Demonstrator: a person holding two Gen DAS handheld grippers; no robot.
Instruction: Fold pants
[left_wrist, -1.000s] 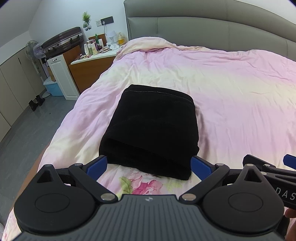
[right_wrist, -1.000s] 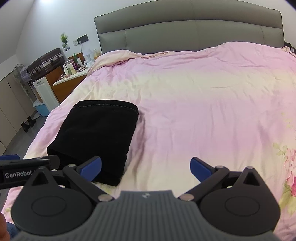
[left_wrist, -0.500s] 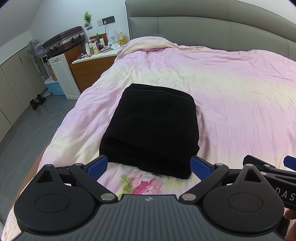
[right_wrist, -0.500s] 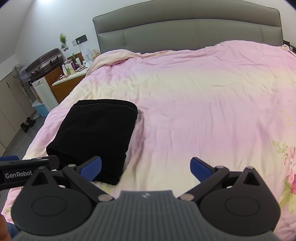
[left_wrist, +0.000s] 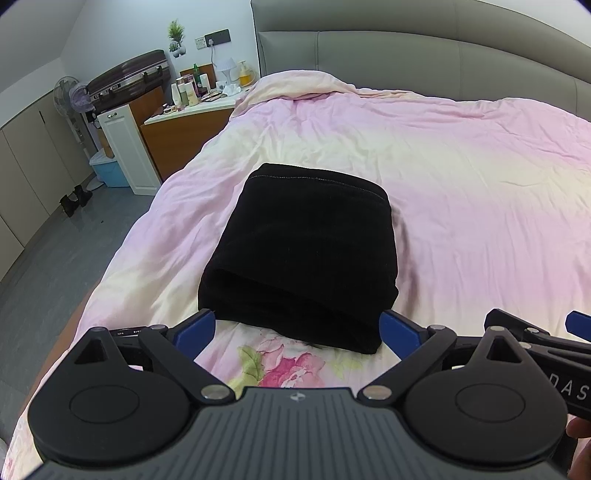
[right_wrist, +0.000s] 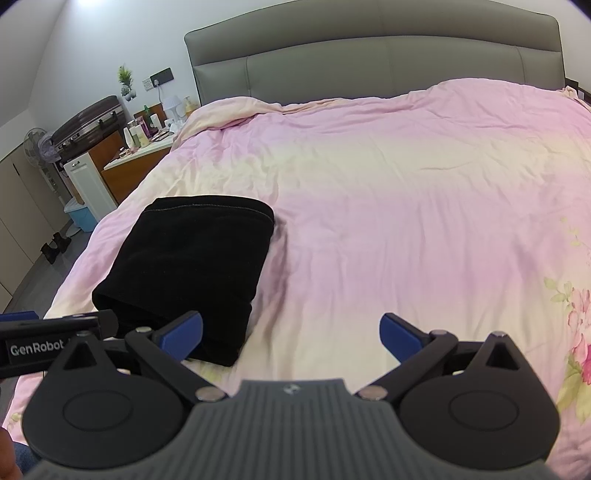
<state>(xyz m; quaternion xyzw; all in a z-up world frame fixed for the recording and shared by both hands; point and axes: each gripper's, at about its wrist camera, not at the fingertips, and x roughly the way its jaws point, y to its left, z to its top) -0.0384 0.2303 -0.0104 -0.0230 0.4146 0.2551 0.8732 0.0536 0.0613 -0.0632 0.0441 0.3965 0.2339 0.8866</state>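
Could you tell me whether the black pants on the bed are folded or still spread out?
Folded. The black pants lie as a compact rectangular bundle on the pink duvet, with stacked layers visible along the near edge.

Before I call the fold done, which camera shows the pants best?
The left wrist view: the pants lie centred, whole, stacked edges facing it. The right wrist view shows them off left, near corner behind its gripper.

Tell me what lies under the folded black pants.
The folded black pants rest on the pink duvet, beside its floral print. Whatever the duvet looks like directly beneath them is covered and cannot be seen.
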